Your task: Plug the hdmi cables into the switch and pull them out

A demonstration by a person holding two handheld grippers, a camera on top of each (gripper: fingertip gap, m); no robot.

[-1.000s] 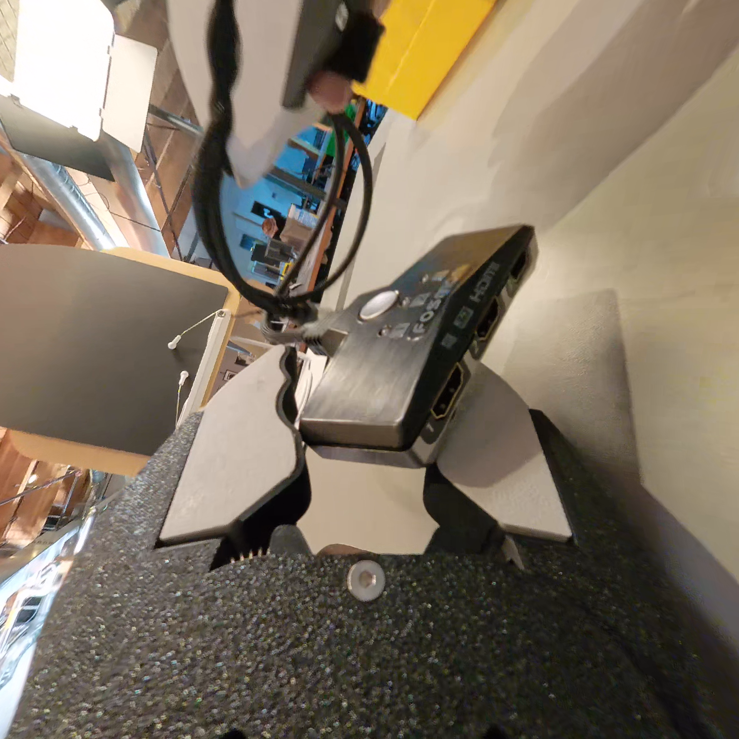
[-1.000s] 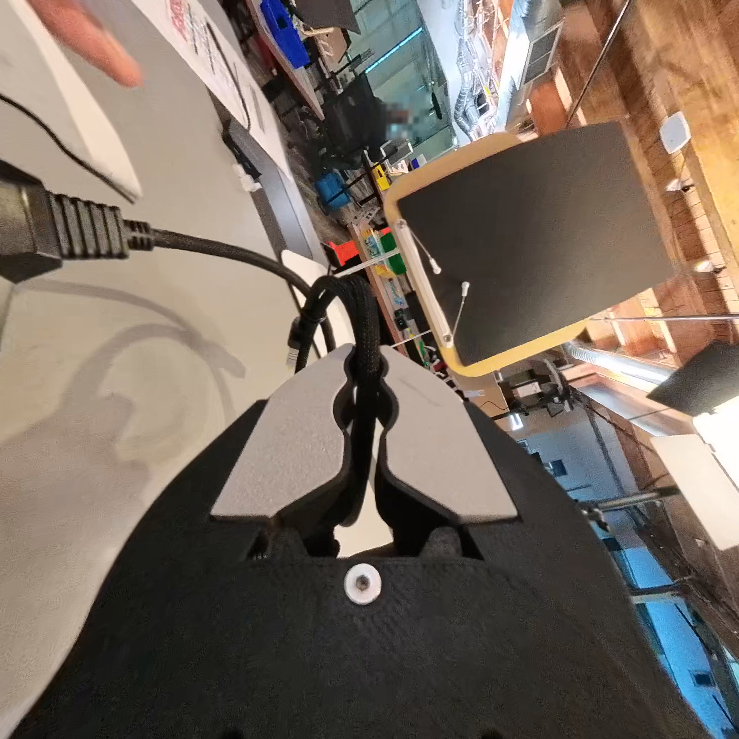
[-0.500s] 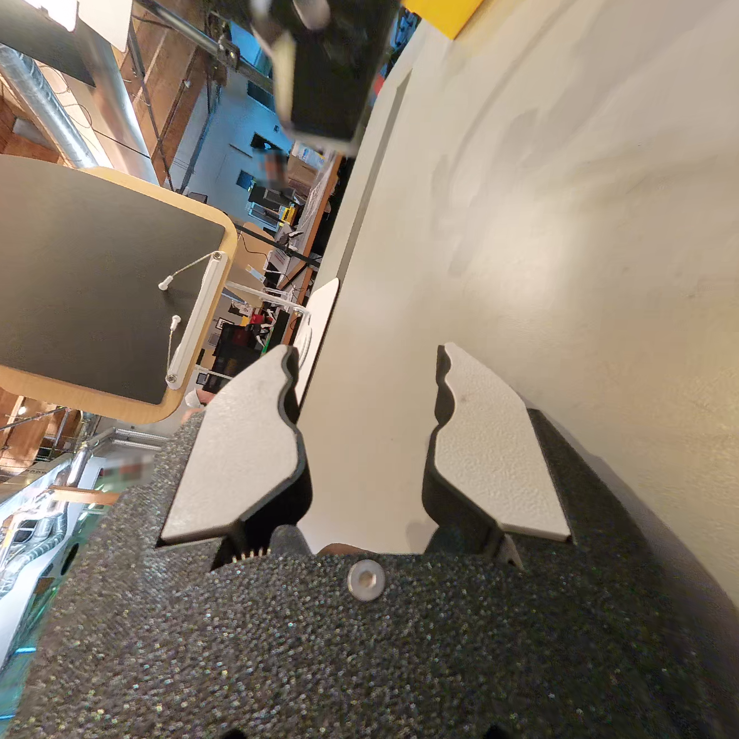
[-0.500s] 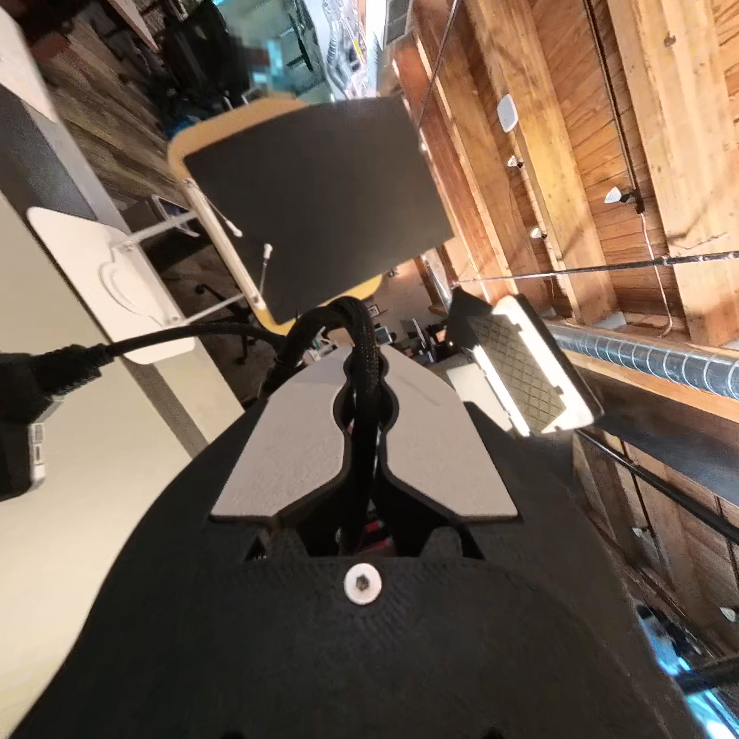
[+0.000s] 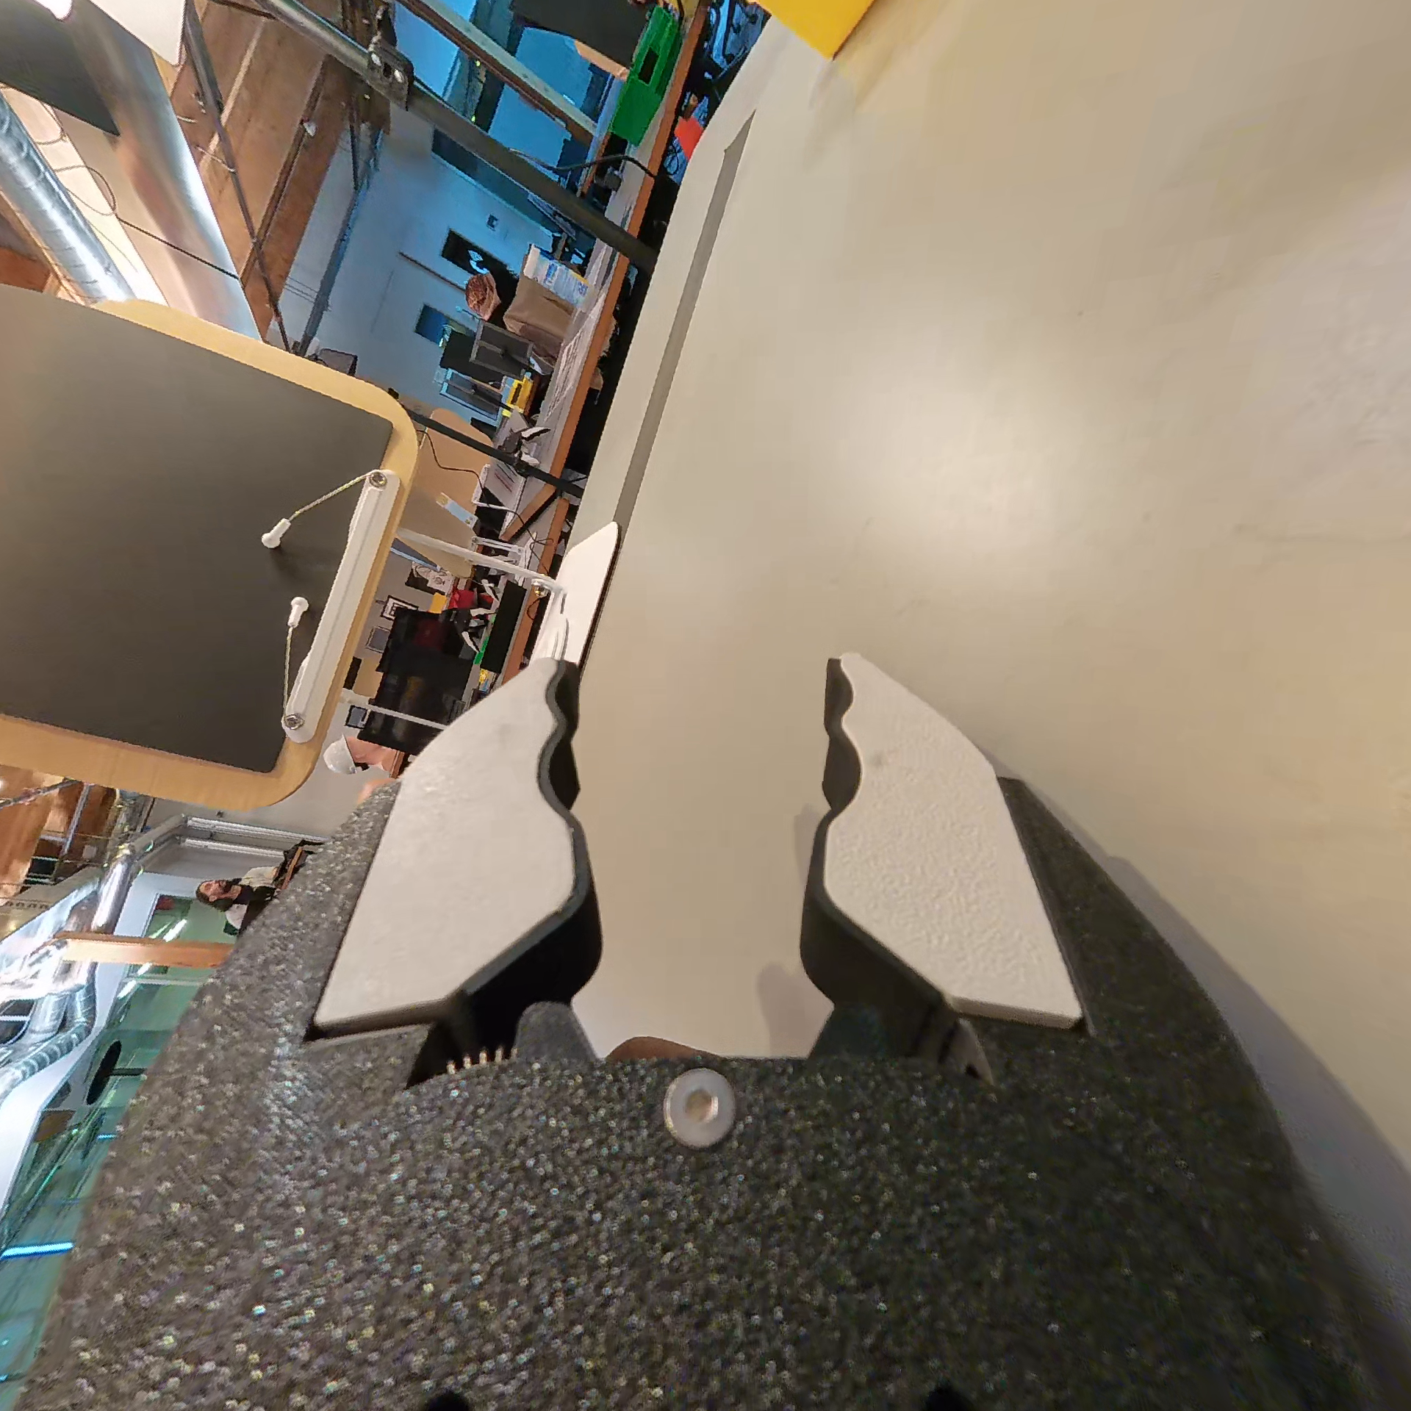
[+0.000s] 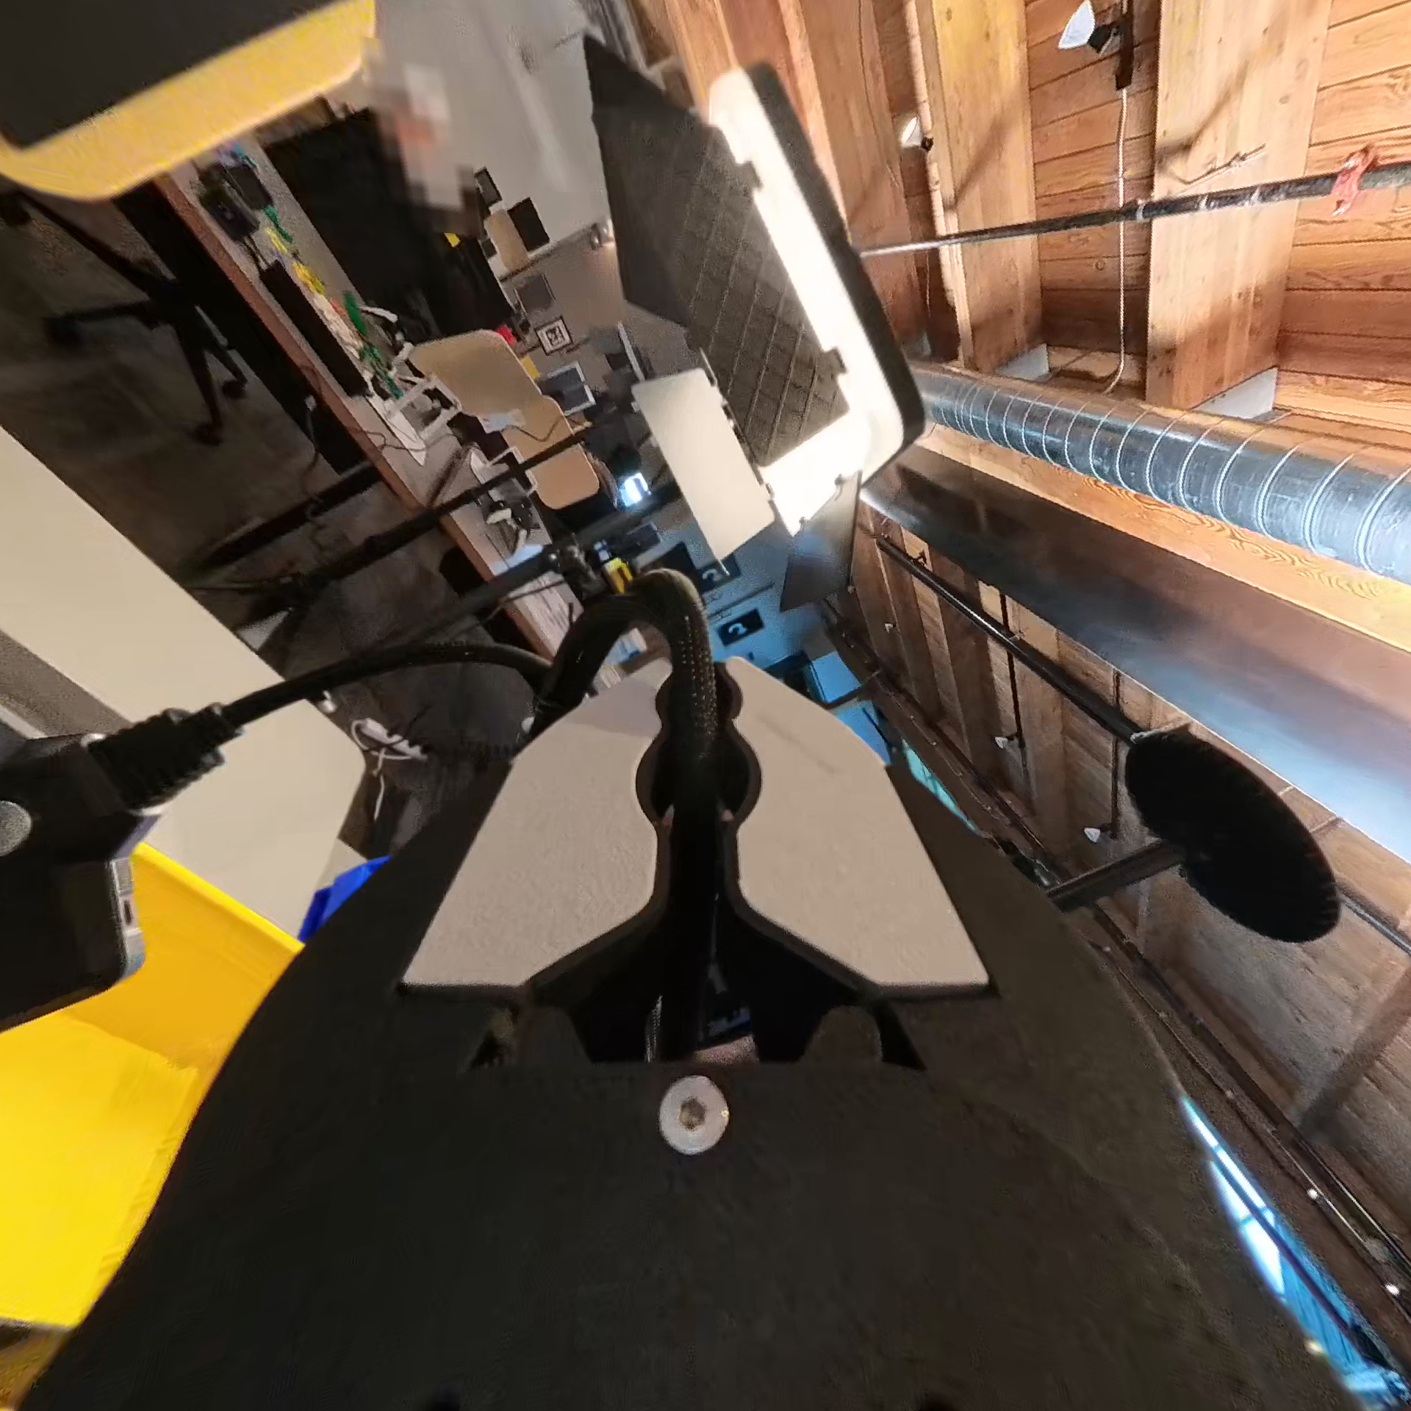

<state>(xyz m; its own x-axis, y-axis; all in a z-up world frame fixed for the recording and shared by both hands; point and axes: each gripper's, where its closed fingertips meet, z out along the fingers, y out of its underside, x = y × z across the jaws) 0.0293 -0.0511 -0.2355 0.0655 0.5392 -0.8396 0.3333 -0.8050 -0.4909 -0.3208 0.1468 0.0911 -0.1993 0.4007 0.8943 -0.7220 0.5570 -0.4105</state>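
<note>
My left gripper is open and empty, held low over the pale table. No switch or cable shows in the left wrist view. My right gripper is shut on a black braided HDMI cable that loops up past the fingertips. A thinner black cable runs left from the loop to the dark switch, which hangs at the left edge of the right wrist view with this cable plugged into it. The right gripper is lifted and tilted toward the ceiling.
A yellow bin lies below the switch, with a blue one behind it. A yellow bin corner sits at the table's far end. A white flat plate lies near the table's left edge. A black panel stands beyond. Spacing between my two grippers at the tips: around 50 cm.
The switch has left my left gripper, which now stands open and empty. My right gripper has lifted and swung away with the cable, carrying the dangling switch over the yellow bin.
</note>
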